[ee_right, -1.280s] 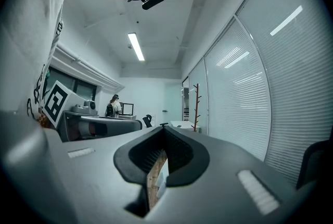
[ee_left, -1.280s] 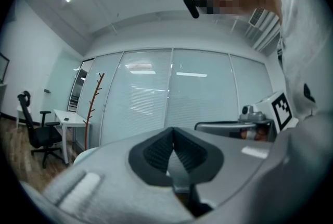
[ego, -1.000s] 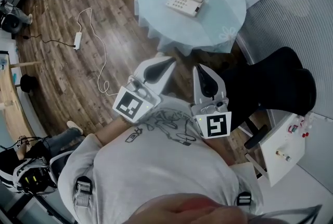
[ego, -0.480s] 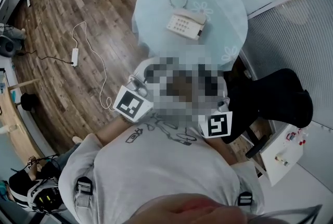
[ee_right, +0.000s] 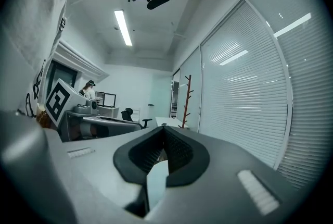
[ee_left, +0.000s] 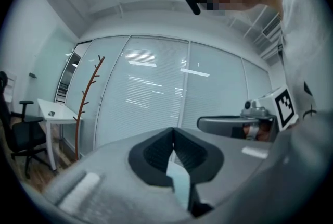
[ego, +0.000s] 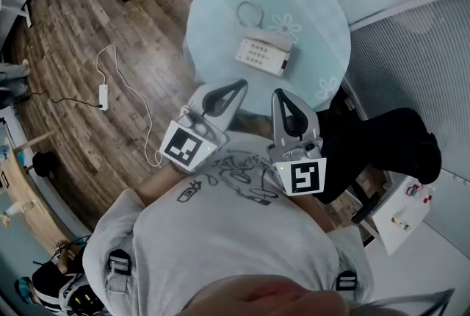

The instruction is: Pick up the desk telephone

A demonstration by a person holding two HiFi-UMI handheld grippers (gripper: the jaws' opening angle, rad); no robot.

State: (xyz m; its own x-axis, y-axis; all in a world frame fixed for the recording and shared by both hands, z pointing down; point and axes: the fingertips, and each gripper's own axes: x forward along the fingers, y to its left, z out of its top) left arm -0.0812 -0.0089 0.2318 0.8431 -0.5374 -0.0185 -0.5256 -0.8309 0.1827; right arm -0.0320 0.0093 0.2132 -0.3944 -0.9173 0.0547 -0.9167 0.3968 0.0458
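Desk telephone fully visible on round table

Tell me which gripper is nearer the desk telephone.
Right, narrowly. The right gripper sits just short of the near edge of the desk telephone; the left gripper is off its near left corner. Both shut, neither touching it.

- Desk telephone — cream-white.
- Table — pale aqua cloth, white flower print.
- Floor — dark brown wood grain.
- Left gripper, right gripper — grey bodies, black-and-white square markers.
- Chair — black.
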